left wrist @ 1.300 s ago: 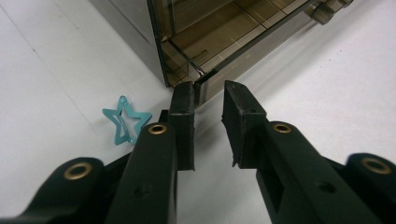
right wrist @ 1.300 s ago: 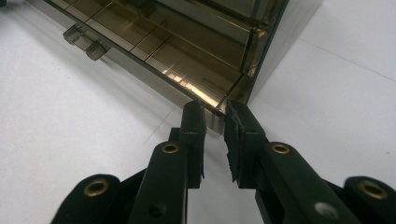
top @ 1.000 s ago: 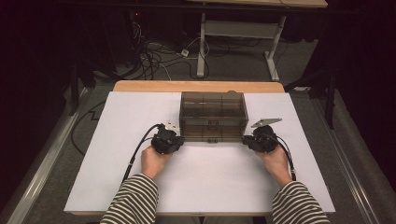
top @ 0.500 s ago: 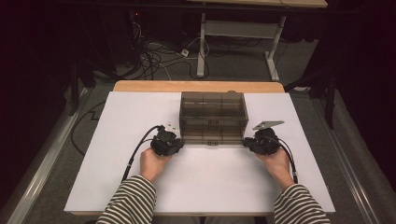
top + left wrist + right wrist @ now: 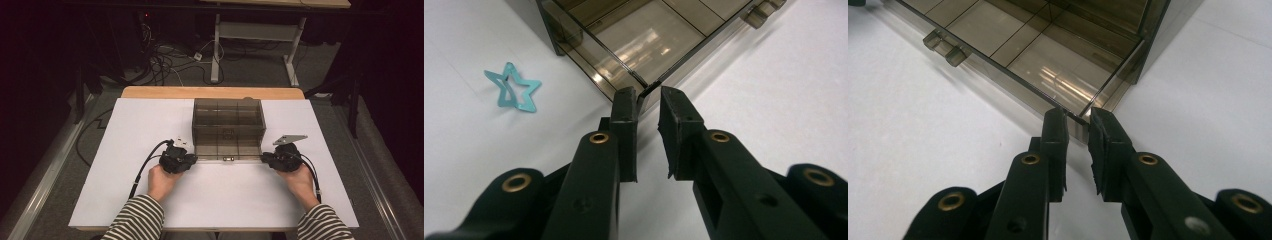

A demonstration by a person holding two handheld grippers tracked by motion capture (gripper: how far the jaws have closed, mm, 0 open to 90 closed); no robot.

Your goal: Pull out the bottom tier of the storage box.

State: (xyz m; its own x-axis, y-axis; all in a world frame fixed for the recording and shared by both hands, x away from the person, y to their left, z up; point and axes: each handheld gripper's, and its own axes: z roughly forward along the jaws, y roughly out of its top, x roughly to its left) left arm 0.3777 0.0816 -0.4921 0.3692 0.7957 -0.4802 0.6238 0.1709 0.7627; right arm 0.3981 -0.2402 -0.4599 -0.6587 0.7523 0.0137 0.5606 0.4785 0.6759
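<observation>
Almost nothing has shifted since the earlier frames: both hands sit where they were, a gripper at each near corner of the box.

The white table point(image 5: 125, 150) carries a smoky clear compartment box point(image 5: 227, 127) at its middle, lid lying flat, latch tabs point(image 5: 945, 47) on the near edge. My left gripper point(image 5: 646, 107) has its jaws narrowed on the lid's near-left corner; my right gripper point(image 5: 1078, 125) pinches the near-right corner likewise. I judge both grips are made and the lid's swing is left to do. A teal star clip point(image 5: 514, 91) lies loose just beside the box.
</observation>
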